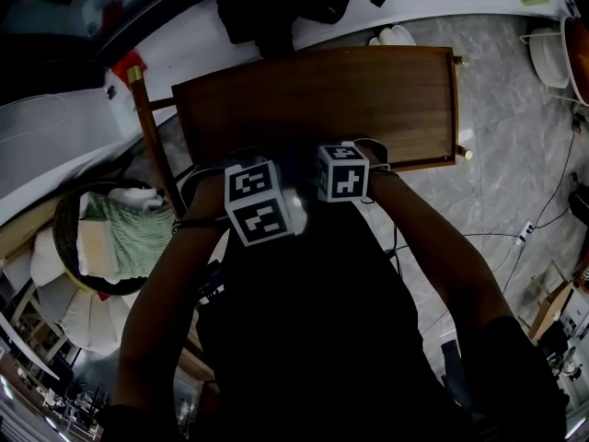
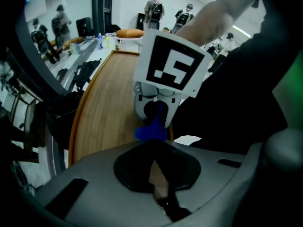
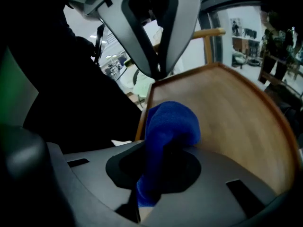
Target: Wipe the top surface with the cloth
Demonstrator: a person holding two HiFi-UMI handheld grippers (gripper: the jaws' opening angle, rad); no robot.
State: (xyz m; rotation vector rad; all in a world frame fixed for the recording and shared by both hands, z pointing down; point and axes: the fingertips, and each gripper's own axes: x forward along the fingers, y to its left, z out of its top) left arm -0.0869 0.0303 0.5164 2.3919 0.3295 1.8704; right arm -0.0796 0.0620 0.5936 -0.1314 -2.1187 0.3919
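The wooden table top (image 1: 322, 99) lies ahead of me, and both grippers hover at its near edge, close to my body. My right gripper (image 1: 343, 173) is shut on a blue cloth (image 3: 168, 126), which bunches up out of the jaws over the wood (image 3: 227, 108). The left gripper view shows the same cloth (image 2: 151, 129) hanging under the right gripper's marker cube (image 2: 173, 70). My left gripper (image 1: 262, 208) sits just left of the right one. Its fingers (image 3: 156, 56) meet in a closed V with nothing between them.
A round basket (image 1: 64, 247) holding a green cloth (image 1: 138, 233) stands on the floor at the left, beside a wooden chair post (image 1: 147, 118). A white counter (image 1: 212, 44) runs behind the table. Cables (image 1: 515, 233) trail over the marble floor at the right. People stand far off (image 2: 156, 6).
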